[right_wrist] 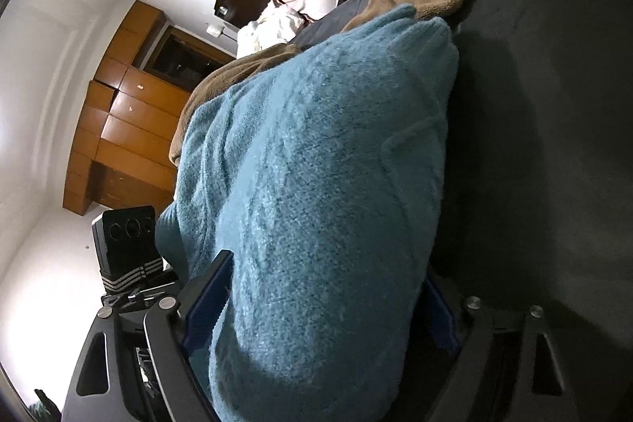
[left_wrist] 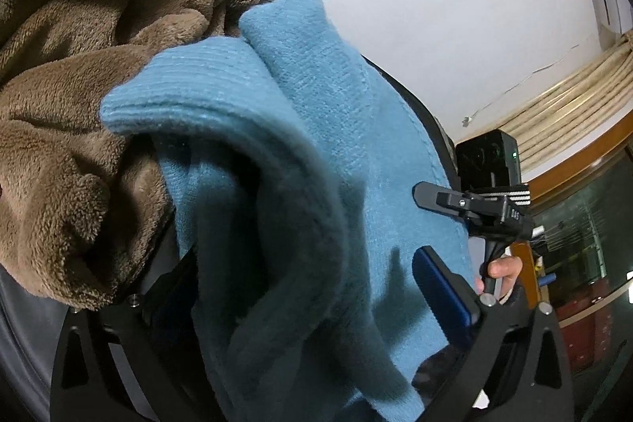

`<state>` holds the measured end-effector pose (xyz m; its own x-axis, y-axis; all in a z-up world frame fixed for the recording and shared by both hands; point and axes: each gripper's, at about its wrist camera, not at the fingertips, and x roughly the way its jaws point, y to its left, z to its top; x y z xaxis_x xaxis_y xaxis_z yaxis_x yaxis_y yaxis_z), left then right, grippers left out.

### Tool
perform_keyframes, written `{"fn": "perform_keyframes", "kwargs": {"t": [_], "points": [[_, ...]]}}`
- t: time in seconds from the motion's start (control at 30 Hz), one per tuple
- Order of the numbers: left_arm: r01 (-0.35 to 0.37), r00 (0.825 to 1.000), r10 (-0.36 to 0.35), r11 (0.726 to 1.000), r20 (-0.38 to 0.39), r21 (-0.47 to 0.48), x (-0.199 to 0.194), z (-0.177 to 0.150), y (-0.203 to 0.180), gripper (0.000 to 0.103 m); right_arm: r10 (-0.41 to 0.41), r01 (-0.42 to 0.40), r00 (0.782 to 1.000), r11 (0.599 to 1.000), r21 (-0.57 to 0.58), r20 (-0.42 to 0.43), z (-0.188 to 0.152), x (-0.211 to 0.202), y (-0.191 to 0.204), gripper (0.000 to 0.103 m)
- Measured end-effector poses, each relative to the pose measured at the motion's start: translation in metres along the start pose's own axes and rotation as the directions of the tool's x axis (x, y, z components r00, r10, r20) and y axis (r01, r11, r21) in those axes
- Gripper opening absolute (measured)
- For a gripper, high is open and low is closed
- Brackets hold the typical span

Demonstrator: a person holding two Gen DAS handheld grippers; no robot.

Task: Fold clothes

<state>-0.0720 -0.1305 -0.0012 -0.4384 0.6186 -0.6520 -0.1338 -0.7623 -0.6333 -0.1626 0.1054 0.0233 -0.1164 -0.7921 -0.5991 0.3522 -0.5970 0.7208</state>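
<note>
A dark bedspread lies under a white ceiling, with a wooden wardrobe off to the side. The blue sweater drapes between the left gripper fingers, which clamp a thick fold. The right gripper likewise clamps the sweater bulging ahead of it. A brown fleece garment bunches just beyond.
</note>
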Motion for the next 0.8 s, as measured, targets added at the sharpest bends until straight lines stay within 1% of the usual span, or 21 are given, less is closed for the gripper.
{"fn": "perform_keyframes", "kwargs": {"t": [0.07,0.13,0.17,0.2,0.23,0.3,0.4,0.47,0.57,0.63,0.7,0.8], "points": [[-0.027,1.0,0.027,1.0,0.003,0.009,0.002,-0.002,-0.005,0.097,-0.013,0.014,1.0,1.0,-0.024,0.012,-0.003,0.0,0.002,0.086],[-0.057,0.998,0.057,0.998,0.007,0.016,0.002,-0.004,-0.011,0.09,-0.032,0.033,0.999,0.999,-0.041,0.031,-0.006,-0.003,0.005,0.071],[-0.068,0.998,0.068,0.998,0.008,0.016,0.003,-0.005,-0.013,0.089,-0.037,0.039,0.998,0.998,-0.046,0.043,-0.008,-0.005,0.006,0.068],[-0.07,0.998,0.07,0.997,0.007,0.016,0.003,-0.006,-0.016,0.088,-0.037,0.04,0.998,0.998,-0.048,0.058,-0.01,-0.008,0.007,0.062],[-0.068,0.998,0.068,0.998,0.004,0.016,0.005,-0.007,-0.019,0.087,-0.043,0.046,0.997,0.997,-0.054,0.069,-0.013,-0.012,0.008,0.059],[-0.065,0.998,0.065,0.998,-0.003,0.017,0.007,-0.009,-0.026,0.087,-0.063,0.068,0.994,0.996,-0.055,0.091,-0.021,-0.025,0.006,0.057],[-0.052,0.998,0.053,0.998,-0.035,0.031,0.018,-0.013,-0.041,0.087,-0.099,0.105,0.987,0.993,-0.048,0.124,-0.035,-0.048,0.0,0.055],[-0.043,0.997,0.045,0.998,-0.067,0.037,0.029,-0.015,-0.052,0.088,-0.123,0.13,0.982,0.991,-0.043,0.145,-0.044,-0.064,-0.003,0.055],[-0.064,0.993,0.069,0.997,-0.094,0.05,0.047,-0.016,-0.066,0.089,-0.159,0.167,0.971,0.985,-0.035,0.177,-0.058,-0.088,-0.009,0.055],[-0.045,0.991,0.051,0.998,-0.124,0.053,0.063,-0.017,-0.078,0.093,-0.182,0.191,0.963,0.981,-0.028,0.198,-0.068,-0.104,-0.013,0.055],[-0.029,0.987,0.037,0.998,-0.156,0.059,0.079,-0.018,-0.09,0.093,-0.202,0.211,0.955,0.977,-0.02,0.216,-0.077,-0.118,-0.017,0.055],[-0.025,0.988,0.036,0.997,-0.149,0.072,0.087,-0.005,-0.097,0.094,-0.205,0.211,0.951,0.978,0.001,0.232,-0.087,-0.13,-0.027,0.055]]}}
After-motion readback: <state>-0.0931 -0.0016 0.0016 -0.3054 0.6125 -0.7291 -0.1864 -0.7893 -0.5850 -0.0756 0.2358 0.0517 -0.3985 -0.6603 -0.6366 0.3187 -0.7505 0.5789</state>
